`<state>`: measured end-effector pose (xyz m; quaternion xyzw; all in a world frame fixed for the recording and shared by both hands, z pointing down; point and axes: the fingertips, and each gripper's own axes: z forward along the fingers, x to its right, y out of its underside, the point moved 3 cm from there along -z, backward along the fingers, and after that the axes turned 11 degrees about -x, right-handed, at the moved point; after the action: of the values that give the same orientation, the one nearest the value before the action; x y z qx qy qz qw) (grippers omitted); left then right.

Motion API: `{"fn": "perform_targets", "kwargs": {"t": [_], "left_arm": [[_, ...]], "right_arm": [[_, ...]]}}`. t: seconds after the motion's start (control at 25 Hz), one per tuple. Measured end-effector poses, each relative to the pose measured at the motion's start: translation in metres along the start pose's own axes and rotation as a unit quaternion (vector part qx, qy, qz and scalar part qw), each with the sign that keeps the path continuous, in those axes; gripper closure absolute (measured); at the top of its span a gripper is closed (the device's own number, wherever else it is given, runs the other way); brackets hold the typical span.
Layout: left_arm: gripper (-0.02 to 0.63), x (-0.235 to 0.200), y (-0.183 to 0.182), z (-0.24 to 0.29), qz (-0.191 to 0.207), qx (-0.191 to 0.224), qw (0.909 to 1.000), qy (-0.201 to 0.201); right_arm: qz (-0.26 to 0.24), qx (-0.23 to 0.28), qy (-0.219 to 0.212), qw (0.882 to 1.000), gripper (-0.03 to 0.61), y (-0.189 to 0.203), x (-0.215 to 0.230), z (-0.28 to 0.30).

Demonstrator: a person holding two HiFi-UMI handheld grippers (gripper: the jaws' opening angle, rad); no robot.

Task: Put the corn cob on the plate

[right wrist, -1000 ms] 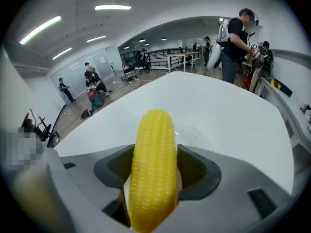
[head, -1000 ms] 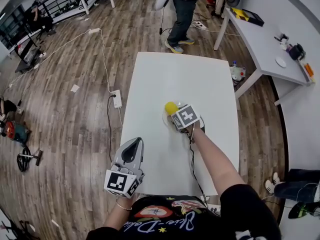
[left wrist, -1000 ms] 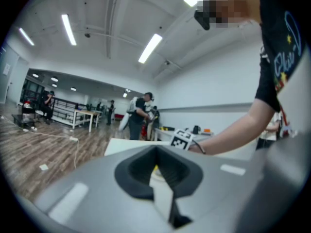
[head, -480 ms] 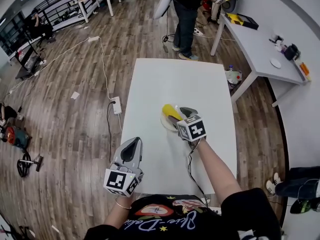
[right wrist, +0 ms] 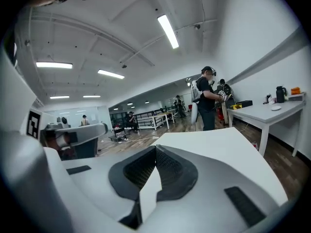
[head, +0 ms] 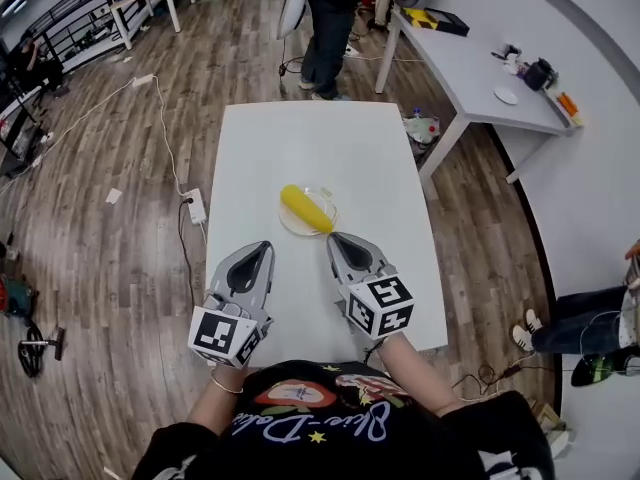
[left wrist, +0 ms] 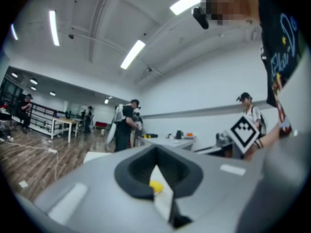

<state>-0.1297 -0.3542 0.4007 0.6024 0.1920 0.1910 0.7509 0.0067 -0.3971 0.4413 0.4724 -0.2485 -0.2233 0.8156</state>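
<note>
A yellow corn cob lies across a small clear plate in the middle of the white table. My right gripper hovers just short of the plate, near my body. Its jaws are shut and hold nothing. In the right gripper view only bare table lies beyond the tips. To the left, my left gripper is level with it, also shut and empty. A bit of the corn cob shows through the slit under its tips.
A grey table with small items stands at the upper right. A person stands past the white table's far end. A power strip and cable lie on the wood floor at the left. Someone's legs show at the right.
My right gripper drew back from the plate toward my body and upward, with its jaws closed; the corn cob stayed on the plate. The left gripper rose a little toward the plate.
</note>
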Motion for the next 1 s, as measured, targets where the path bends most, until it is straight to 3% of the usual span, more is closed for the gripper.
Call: {"fn": "perform_targets", "kwargs": {"t": [0.24, 0.4, 0.64, 1.0], "left_arm": [[0.623, 0.018, -0.008, 0.010, 0.001, 0.007, 0.9995, 0.029], [0.623, 0.027, -0.017, 0.011, 0.009, 0.016, 0.9989, 0.044], [0.623, 0.031, -0.016, 0.013, 0.017, 0.013, 0.9988, 0.045], [0.623, 0.032, -0.017, 0.011, 0.020, 0.010, 0.9988, 0.043]], "right_arm": [[-0.023, 0.033, -0.012, 0.999, 0.565, -0.004, -0.017, -0.035], [-0.028, 0.022, -0.007, 0.999, 0.565, 0.000, -0.021, -0.036], [0.009, 0.015, -0.011, 1.000, 0.565, 0.003, -0.014, -0.035], [-0.011, 0.012, -0.014, 1.000, 0.565, -0.002, -0.020, -0.033]]}}
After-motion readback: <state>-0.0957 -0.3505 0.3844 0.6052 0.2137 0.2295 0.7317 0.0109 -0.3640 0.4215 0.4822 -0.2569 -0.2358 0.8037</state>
